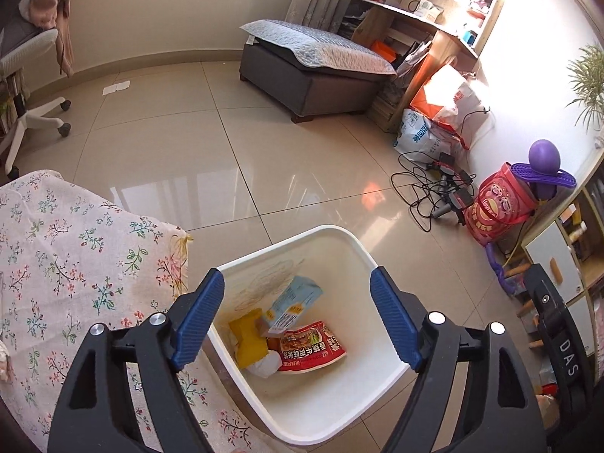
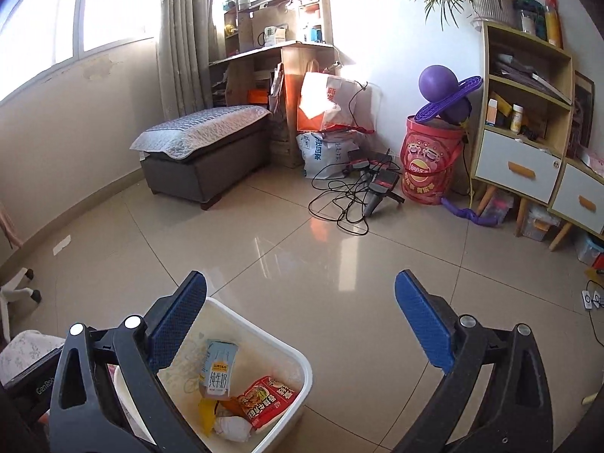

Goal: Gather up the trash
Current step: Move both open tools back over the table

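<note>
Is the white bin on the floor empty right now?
No, the white bin holds a milk carton, a red food packet and a yellow wrapper.

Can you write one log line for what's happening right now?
left gripper: open, empty | right gripper: open, empty | white bin: milk carton, red packet inside

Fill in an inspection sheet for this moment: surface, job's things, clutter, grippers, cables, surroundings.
Surface: glossy beige tiled floor; floral cloth beside the bin.
Job's things: white bin on the floor holds a milk carton, red snack packet, yellow wrapper and white crumpled paper.
Clutter: a white paper scrap lies on the floor near the wall.
Grippers: left gripper open over the bin, nothing held; right gripper open, empty, beside the bin.
Cables: black cables tangled on the floor.
Surroundings: ottoman, desk, red drum, shelf unit, office chair.
</note>
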The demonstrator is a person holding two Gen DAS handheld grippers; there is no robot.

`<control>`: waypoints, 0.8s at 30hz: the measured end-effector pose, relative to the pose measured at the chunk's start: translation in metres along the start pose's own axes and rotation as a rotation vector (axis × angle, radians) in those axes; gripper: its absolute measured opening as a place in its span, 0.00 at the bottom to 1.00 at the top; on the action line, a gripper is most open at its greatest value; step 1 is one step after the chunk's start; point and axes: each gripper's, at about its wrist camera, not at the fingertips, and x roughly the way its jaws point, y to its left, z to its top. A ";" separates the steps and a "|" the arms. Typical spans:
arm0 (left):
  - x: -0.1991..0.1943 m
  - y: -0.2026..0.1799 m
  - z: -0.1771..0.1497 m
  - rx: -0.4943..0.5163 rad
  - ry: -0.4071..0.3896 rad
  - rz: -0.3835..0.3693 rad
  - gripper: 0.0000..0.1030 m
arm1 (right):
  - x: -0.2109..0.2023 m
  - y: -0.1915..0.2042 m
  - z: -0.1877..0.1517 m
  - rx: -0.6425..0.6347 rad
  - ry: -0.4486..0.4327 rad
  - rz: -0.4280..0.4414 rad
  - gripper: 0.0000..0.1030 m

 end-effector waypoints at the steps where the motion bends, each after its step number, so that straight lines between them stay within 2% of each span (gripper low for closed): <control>1: -0.003 0.003 0.000 -0.001 -0.006 0.014 0.79 | -0.002 0.003 -0.001 -0.014 -0.008 -0.005 0.93; 6: -0.028 0.017 -0.003 0.013 -0.084 0.124 0.89 | -0.009 0.019 -0.006 -0.071 -0.015 0.005 0.93; 14: -0.068 0.055 -0.014 -0.004 -0.182 0.293 0.92 | -0.030 0.059 -0.018 -0.154 -0.022 0.090 0.93; 24: -0.110 0.121 -0.033 -0.106 -0.211 0.416 0.92 | -0.063 0.121 -0.041 -0.270 -0.016 0.238 0.93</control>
